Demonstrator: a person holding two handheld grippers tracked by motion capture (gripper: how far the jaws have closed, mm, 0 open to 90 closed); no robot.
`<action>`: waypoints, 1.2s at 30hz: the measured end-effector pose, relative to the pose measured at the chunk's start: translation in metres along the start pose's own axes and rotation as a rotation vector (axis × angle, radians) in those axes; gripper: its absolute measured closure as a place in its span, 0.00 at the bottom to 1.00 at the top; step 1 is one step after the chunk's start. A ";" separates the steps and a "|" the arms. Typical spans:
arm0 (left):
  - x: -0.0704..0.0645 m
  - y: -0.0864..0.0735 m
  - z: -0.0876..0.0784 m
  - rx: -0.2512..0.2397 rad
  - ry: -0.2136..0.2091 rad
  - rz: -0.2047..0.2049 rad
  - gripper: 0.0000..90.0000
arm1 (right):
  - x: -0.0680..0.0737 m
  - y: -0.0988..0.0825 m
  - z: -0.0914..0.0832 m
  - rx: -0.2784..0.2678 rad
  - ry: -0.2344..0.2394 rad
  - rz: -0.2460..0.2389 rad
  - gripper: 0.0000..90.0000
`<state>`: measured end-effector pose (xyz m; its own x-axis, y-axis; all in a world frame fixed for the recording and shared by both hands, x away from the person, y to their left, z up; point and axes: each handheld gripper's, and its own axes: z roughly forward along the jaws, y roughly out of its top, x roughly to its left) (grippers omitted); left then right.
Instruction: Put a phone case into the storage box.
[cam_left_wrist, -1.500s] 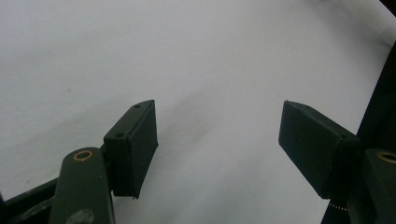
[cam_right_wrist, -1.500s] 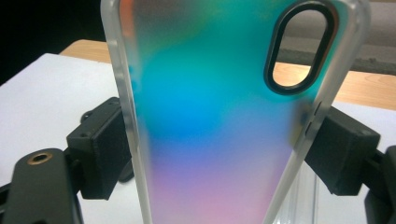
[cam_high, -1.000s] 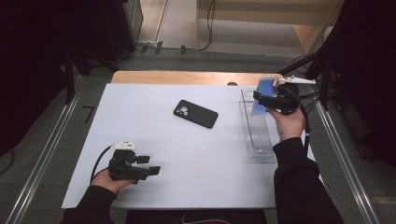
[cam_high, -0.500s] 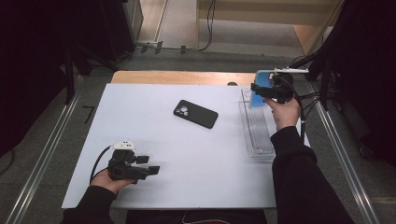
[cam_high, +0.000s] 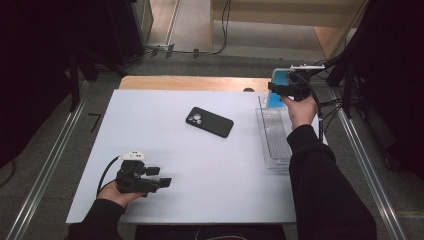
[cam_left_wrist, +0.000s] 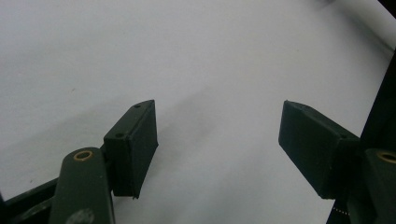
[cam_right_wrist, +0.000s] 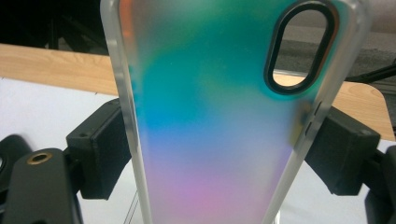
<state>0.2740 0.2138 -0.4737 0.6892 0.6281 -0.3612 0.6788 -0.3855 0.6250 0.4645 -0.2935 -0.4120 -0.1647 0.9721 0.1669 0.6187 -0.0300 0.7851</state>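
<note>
Item: phone case (cam_right_wrist: 219, 121), translucent with a blue-green to pink sheen and an oval camera cut-out, held in my right tool (cam_high: 286, 90) above the far end of the clear tray (cam_high: 274, 145). The right tool's jaws are closed on the case's two long edges, standing wide only because the case is wide. Risk: the pads bear on thin, slick side walls, so the soft case could bow or twist and slip out, dropping into the tray or past the worktop (cam_high: 210, 165) edge beyond the tray. Item: black phone (cam_high: 209, 121), lying camera side up, well left of the tray; if I bring the case over it crooked, I judge that a corner would catch and push the phone across the sheet. Item: left tool (cam_high: 159, 181), near corner, far left of the tray, jaws wide apart, holding nothing; too distant to steady the phone.
</note>
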 end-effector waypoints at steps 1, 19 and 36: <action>0.000 0.000 0.000 -0.002 -0.001 -0.002 0.31 | 0.000 0.000 0.002 -0.001 -0.004 0.004 0.16; 0.001 0.000 0.000 0.000 -0.001 0.001 0.31 | 0.007 -0.014 0.039 0.076 -0.066 -0.021 0.15; 0.001 0.000 0.000 0.003 -0.004 -0.001 0.31 | 0.006 -0.016 0.044 0.078 -0.042 0.002 0.00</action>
<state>0.2743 0.2146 -0.4743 0.6897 0.6257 -0.3646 0.6802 -0.3870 0.6226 0.4874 -0.2771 -0.4502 -0.1324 0.9810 0.1418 0.6773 -0.0149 0.7356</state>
